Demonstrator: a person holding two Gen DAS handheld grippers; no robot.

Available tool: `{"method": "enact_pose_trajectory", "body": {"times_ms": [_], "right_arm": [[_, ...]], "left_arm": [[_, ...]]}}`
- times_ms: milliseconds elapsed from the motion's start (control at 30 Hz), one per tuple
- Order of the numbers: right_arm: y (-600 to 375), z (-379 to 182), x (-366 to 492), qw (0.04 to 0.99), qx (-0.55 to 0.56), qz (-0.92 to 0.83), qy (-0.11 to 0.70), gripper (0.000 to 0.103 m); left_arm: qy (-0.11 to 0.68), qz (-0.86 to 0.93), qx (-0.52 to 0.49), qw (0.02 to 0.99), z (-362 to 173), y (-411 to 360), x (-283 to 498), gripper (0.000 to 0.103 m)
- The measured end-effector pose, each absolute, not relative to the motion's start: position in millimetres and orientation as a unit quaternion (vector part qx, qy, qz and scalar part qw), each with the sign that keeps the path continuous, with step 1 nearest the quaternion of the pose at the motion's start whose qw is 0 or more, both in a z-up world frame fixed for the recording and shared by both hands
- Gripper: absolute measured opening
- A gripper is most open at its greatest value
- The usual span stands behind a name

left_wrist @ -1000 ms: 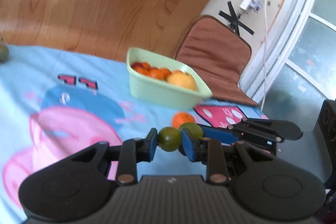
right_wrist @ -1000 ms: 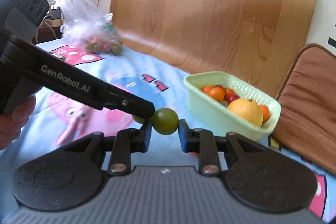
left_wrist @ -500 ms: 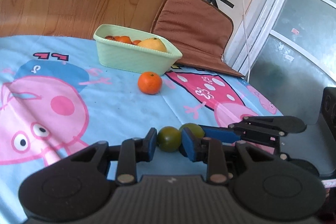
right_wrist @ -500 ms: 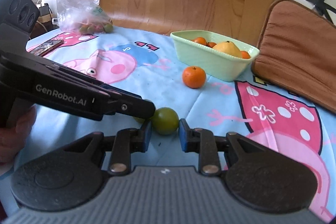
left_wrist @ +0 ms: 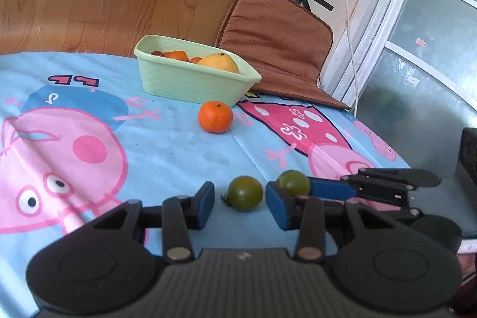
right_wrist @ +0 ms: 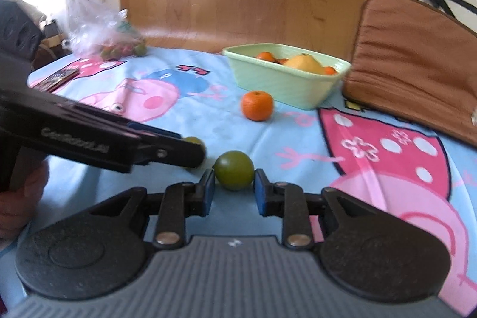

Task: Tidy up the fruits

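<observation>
1. My left gripper point(left_wrist: 240, 203) was opening; its green tomato point(left_wrist: 245, 193) sat free on the tablecloth point(left_wrist: 179, 145).
2. My right gripper point(right_wrist: 233, 190) clamped a second green tomato point(right_wrist: 234, 173) beside it.

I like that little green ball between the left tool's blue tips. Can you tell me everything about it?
The green fruit is small, round, smooth and glossy, olive green with a tiny stem on its left side. It sits on the cartoon tablecloth, between the blue pads of the left tool. The jaws are opening and neither pad touches it. It looks like an unripe tomato.
</observation>
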State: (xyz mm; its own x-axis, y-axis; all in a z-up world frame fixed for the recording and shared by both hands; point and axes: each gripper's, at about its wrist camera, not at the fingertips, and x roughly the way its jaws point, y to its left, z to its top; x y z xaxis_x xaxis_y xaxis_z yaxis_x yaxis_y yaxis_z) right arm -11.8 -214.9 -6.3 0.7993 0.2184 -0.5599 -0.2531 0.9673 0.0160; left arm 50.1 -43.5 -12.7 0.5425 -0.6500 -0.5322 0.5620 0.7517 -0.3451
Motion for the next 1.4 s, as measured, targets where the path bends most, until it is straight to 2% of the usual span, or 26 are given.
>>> {"method": "enact_pose_trajectory", "body": {"times_ms": [1400], "right_arm": [[-212.5, -8.0, -4.5, 0.947, -0.005, 0.131, 0.292, 0.034]], "left_arm": [[0.327, -0.353, -0.076, 0.873, -13.5, -42.9, 50.2, 0.054]]}}
